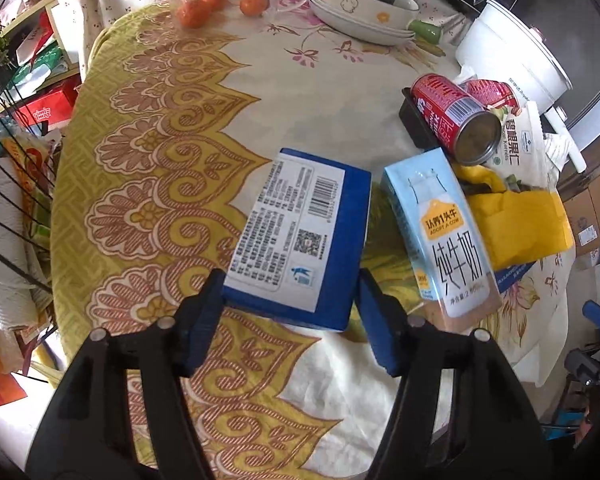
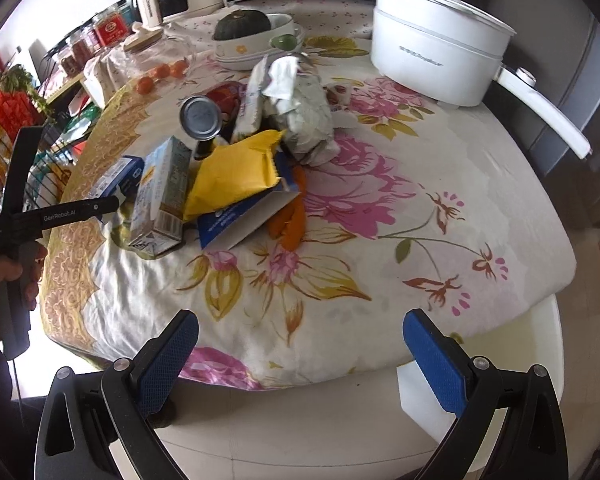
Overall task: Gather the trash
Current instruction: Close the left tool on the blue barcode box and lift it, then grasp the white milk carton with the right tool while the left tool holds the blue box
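The round table under its floral cloth with a yellow-and-brown patterned border [image 2: 400, 216] carries everything, and the rubbish lies gathered in one heap toward the middle left, which puts each piece within one reach. At the back stand things that are probably not trash: a white electric cooking pot with a long handle [image 2: 432, 56], stacked white bowls holding a dark green squash [image 1: 360, 4], and small orange tangerines [image 1: 204, 6]. In the heap, a crumpled grey-white wrapper [image 2: 304, 120] sits behind a yellow crinkle-edged plastic packet [image 2: 240, 168]; a pale blue milk carton with black lettering [image 1: 440, 232] lies beside it, and a red drink can [image 1: 456, 116] rests on its side across a black tray. The flat blue cardboard box with a white label and barcode [image 1: 300, 240], at the heap's outer edge, is the easiest piece to take first. The left gripper [image 1: 290, 312] points down at it, its blue pads at the box's two near sides; whether they press yet I cannot tell. The right gripper [image 2: 300, 364] hangs wide apart and empty over the near table edge, likely kept clear.
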The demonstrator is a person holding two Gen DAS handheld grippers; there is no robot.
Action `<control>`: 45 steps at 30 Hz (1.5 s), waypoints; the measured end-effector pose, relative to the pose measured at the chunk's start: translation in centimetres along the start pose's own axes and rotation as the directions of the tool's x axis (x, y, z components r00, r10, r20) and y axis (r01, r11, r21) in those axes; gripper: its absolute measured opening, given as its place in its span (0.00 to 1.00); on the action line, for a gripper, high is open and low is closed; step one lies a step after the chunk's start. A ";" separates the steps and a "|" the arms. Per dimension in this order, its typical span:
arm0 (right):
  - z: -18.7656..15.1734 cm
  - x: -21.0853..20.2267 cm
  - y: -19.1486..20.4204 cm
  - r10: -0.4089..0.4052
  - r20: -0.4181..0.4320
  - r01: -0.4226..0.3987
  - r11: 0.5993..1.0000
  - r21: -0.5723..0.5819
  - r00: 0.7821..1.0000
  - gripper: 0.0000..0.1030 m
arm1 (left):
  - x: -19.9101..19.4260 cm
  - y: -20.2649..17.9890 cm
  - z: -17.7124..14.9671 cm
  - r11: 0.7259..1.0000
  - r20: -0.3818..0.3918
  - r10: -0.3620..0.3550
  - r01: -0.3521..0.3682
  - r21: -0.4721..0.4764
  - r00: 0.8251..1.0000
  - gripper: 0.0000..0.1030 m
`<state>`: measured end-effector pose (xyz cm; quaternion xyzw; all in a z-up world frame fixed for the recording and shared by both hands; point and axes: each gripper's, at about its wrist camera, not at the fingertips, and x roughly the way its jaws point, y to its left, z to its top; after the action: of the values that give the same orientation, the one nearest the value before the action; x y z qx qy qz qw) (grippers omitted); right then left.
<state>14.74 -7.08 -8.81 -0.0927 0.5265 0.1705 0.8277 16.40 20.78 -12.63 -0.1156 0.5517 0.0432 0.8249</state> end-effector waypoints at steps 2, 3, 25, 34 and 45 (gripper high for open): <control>0.4 0.4 1.9 0.004 -0.002 -0.005 0.999 -0.040 1.000 1.00 | -1.1 0.3 -1.2 1.000 0.002 0.000 0.000 0.011 1.000 0.64; 0.7 0.5 3.1 0.010 0.004 -0.010 0.998 -0.066 1.000 1.00 | -1.6 0.6 -1.5 1.000 0.005 0.000 0.000 0.016 1.000 0.64; 5.0 8.5 13.6 -0.036 0.091 0.055 0.974 -0.219 0.995 0.82 | -5.3 4.2 -4.5 1.000 0.029 -0.015 0.016 -0.019 0.999 0.64; 5.2 6.8 13.2 0.039 0.131 -0.012 0.980 -0.198 0.991 0.52 | -5.7 4.2 -4.9 0.999 0.036 -0.020 0.021 -0.025 0.999 0.64; 4.6 -0.9 11.7 0.208 0.256 -0.159 0.967 -0.198 0.944 0.50 | -6.2 2.6 -4.7 0.999 0.057 -0.044 0.044 -0.010 0.997 0.64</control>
<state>13.84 5.10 -5.67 -0.0906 0.3959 0.3037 0.8619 9.24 22.55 -9.00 -0.1311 0.5249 0.0315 0.8404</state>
